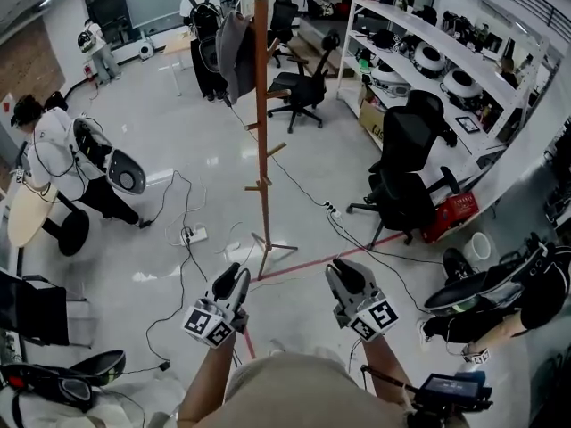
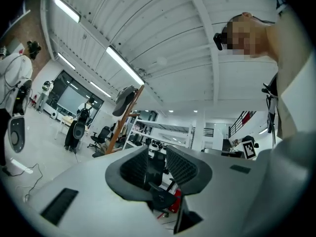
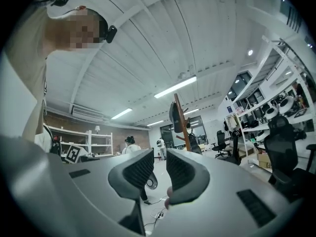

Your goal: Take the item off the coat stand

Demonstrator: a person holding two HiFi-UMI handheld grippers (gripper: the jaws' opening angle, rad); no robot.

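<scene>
Pale, glossy office floor spread out below, crossed by loose cables. Short of the coat stand's foot, the left tongs were released, ribbed pads apart with only air between them. The right tongs were the same, parted and grasping nothing. Both pointed roughly level toward the coat stand, which rose as a single wooden pole with short pegs. The task's thing, a grey item that looked like a garment or bag, hung at the very top of the coat stand, on its left side in the head view and well apart from both tongs.

The step in hand seemed to be the approach. To do it well, I judged the tongs should close in on the stand and rise to its top. One pair should then pinch a firm fold of the grey item. It should be lifted up and clear of its peg rather than dragged sideways, since a slim stand could tip.

By count: one coat stand, one item hanging on it, two tongs. Beyond and to the right of the stand were at least four black office chairs, and around it at least four other people
</scene>
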